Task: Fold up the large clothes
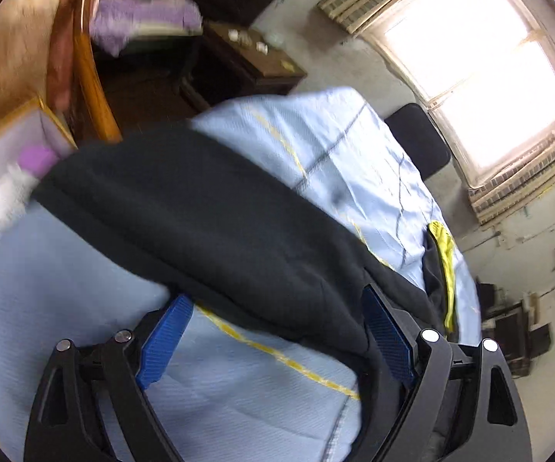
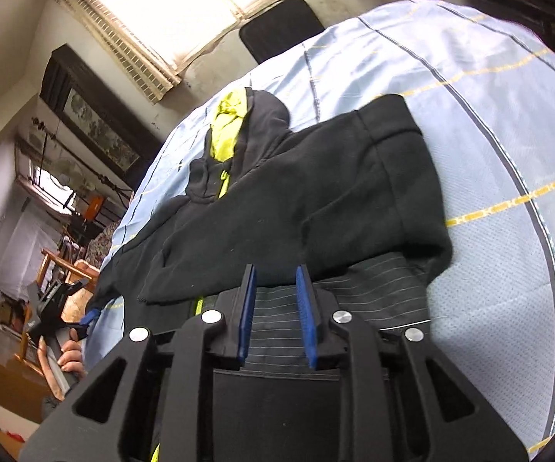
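My left gripper [image 1: 273, 331] stands with its jaws spread wide, and the ribbed blue pads [image 1: 163, 342] lie well apart. The hem of the black hoodie [image 1: 208, 215] drapes between them, touched by neither pad so far as the view shows. My right gripper [image 2: 277, 315] has its jaws parted by a narrow gap; the flat blue pads [image 2: 247, 312] flank a strip of the ribbed waistband [image 2: 354, 288] without pressing on it.

The hoodie [image 2: 316, 192] lies on the bed, partly folded, one sleeve laid across the body so that its cuff [image 2: 389, 119] points toward the far side. The cloth is thick, matt fleece, soft at the edges. The hood [image 2: 265, 115] lies at the far end, its lining [image 2: 229, 115] a bright yellow-green, and a zip of the same colour runs down from it. The waistband is dark knit crossed by thin pale lines.

The bedsheet [image 2: 489, 115] is pale blue, finely textured, with grey and dashed yellow stripes forming a large check. A dark pillow-like shape [image 2: 281, 27] stands at the bed's far edge beneath a bright window [image 1: 477, 65].

In the left wrist view an open box [image 1: 11, 154] with a tan rim sits at the bed's side; its contents are blurred, showing only pale and purple patches. In the right wrist view a hand [image 2: 71, 358] grips the other tool's handle.
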{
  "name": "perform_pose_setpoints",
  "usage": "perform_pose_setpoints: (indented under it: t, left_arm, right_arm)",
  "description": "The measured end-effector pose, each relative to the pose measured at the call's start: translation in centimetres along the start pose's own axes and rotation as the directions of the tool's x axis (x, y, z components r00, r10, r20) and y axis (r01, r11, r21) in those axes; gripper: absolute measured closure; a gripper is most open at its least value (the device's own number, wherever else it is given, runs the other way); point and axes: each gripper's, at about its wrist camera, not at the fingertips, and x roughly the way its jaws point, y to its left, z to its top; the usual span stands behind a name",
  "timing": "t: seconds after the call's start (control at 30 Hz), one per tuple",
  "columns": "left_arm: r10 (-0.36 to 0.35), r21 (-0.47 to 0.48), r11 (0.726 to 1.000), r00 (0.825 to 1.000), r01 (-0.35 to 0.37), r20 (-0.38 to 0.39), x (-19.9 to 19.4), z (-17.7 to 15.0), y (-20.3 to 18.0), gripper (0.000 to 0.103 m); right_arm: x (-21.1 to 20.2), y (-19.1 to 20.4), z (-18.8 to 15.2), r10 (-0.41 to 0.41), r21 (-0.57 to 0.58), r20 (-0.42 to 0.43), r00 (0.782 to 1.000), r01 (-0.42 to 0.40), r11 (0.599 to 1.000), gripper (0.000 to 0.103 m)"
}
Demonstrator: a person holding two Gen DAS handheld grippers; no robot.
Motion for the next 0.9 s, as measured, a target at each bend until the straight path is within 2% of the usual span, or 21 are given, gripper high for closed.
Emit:
perform_pose_setpoints:
  t: [0.07,0.13,0.3,0.43,0.5,0.57,0.6,0.7,0.73,0.77,0.9]
  left_arm:
    - [-0.031,-0.005,1.0,0.999,0.031,-0.02,0.4,-0.5,-0.4,0.012]
    - [-0.032,-0.021,0.999,0.999,0.031,-0.007,0.3,-0.8,-0.6,0.012]
    - [-0.02,-0.125,0.992,0.996,0.03,0.086,0.2,0.9,0.9,0.015]
    - [0.004,-0.091,0.996,0.986,0.012,0.168,-0.7,1.5,0.9,0.016]
    - [0.014,-0.086,0.996,0.984,0.002,0.177,-0.9,1.6,1.1,0.02]
    - [0.036,-0.091,0.996,0.982,-0.02,0.185,-1.1,1.8,1.5,0.033]
    - [0.04,-0.093,0.995,0.981,-0.023,0.189,-1.0,1.9,1.7,0.035]
    - [0.058,-0.091,0.995,0.98,-0.041,0.192,-1.3,1.9,2.0,0.049]
    - [0.069,-0.091,0.995,0.978,-0.052,0.195,-1.4,2.0,2.1,0.06]
    - [0.076,-0.092,0.994,0.978,-0.059,0.196,-1.4,2.2,2.2,0.075]
    - [0.084,-0.107,0.992,0.977,-0.064,0.194,-1.2,2.6,2.7,0.085]
  right_arm:
    - [0.1,-0.3,0.1,0.005,0.013,-0.006,1.0,-0.005,1.0,0.081]
    - [0.4,-0.5,0.0,0.008,0.024,-0.015,1.0,-0.008,1.0,0.081]
    - [0.9,-0.4,-0.3,0.011,0.021,-0.041,0.999,-0.01,1.0,0.081]
    - [1.4,-0.2,-0.5,-0.028,-0.004,-0.042,0.999,0.027,1.0,0.081]
    - [1.7,-0.3,-0.6,-0.043,-0.008,-0.046,0.998,0.043,0.999,0.081]
    - [2.0,-0.5,-0.7,-0.051,-0.006,-0.052,0.997,0.051,0.999,0.082]
    - [2.0,-0.5,-0.7,-0.052,-0.006,-0.053,0.997,0.052,0.999,0.082]
    - [2.1,-0.6,-0.7,-0.05,-0.003,-0.053,0.997,0.049,0.999,0.082]
    - [2.1,-0.6,-0.7,-0.048,0.0,-0.053,0.997,0.048,0.999,0.082]
    - [2.1,-0.7,-0.7,-0.046,0.003,-0.054,0.997,0.046,0.999,0.082]
    - [1.9,-1.0,-0.8,-0.036,0.018,-0.054,0.998,0.037,0.999,0.082]
